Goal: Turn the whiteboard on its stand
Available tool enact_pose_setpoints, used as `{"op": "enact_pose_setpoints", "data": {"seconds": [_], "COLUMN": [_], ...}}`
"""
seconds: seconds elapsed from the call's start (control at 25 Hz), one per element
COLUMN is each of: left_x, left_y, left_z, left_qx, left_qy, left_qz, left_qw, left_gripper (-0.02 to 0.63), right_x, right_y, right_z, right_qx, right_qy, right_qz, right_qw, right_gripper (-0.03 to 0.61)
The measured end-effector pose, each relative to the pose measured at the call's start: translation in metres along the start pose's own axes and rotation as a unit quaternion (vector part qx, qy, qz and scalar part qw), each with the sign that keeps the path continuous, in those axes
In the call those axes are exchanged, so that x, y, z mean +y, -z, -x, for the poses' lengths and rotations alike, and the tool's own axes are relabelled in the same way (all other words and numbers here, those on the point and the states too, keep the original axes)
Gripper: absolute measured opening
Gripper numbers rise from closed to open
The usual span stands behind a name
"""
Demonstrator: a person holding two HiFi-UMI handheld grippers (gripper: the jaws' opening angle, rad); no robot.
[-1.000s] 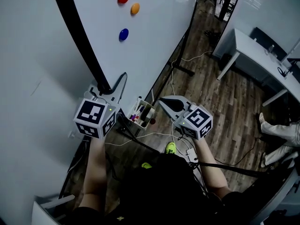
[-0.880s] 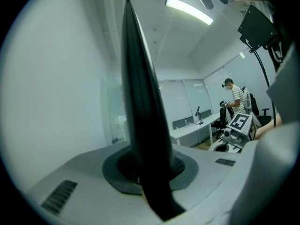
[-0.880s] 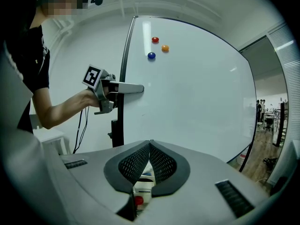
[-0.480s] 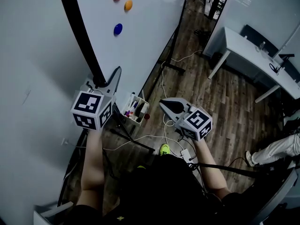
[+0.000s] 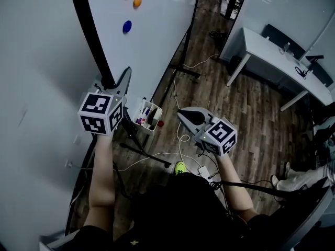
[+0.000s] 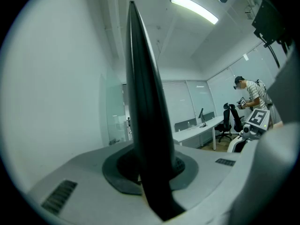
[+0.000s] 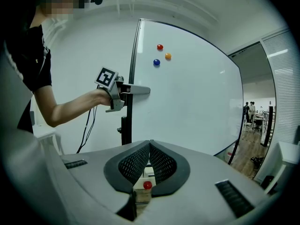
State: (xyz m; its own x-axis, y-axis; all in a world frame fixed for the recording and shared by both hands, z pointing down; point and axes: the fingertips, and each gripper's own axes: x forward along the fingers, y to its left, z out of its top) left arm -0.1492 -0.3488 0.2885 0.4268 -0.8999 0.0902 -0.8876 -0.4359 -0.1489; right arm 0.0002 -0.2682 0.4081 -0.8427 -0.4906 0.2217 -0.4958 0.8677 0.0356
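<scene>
Between the jaws of the left gripper (image 6: 151,175): we see the black edge rail (image 6: 143,102) of the whiteboard running upright through the gap, with both pads pressed on it.
Left gripper view alone: we make out a far room with a long desk (image 6: 197,132), an office chair (image 6: 230,121) and a person in a striped top (image 6: 253,93). The board's white face hardly shows from here.
Right gripper view alone: we see the whiteboard (image 7: 192,93) nearly face-on. A red magnet (image 7: 160,47), an orange magnet (image 7: 168,56) and a blue magnet (image 7: 156,62) sit high on it. The left gripper clamps the rail from the side, partway up.
Right gripper (image 7: 149,144): we see its meshed pads meeting at the tips with nothing between them. A small red ball (image 7: 147,185) shows low down through the slot behind the pads.
Head view alone: we look down on both grippers. A white marker box (image 5: 147,115) sits just beside the left gripper's cube, and the stand's foot (image 5: 186,71) lies across the wooden floor (image 5: 230,114).
Whiteboard against the grippers: we find its near edge touching the left gripper, held in its jaws. The right gripper hangs well apart from the board, over the floor to its right, with its tips pointing toward the marker box.
</scene>
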Motion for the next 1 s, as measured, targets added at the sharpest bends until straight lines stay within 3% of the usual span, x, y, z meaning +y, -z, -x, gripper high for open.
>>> {"op": "enact_pose_setpoints", "data": {"seconds": [0.4,1.0], "left_x": [0.005,0.005], "left_y": [-0.005,-0.005], "left_z": [-0.043,-0.043], "left_qx": [0.0,-0.031], "left_qy": [-0.003,0.017], "left_qz": [0.008,0.044], "left_qw": [1.0,0.9984], "left_gripper": [0.064,0.078], "right_x": [-0.028,-0.028], "right_y": [0.0,0.017], "right_z": [0.01,0.022], "right_qx": [0.003,0.014], "right_qy": [0.007,0.009], "right_qz": [-0.004,-0.013], "right_qw": [1.0,1.0], "right_gripper": [-0.009,-0.009]}}
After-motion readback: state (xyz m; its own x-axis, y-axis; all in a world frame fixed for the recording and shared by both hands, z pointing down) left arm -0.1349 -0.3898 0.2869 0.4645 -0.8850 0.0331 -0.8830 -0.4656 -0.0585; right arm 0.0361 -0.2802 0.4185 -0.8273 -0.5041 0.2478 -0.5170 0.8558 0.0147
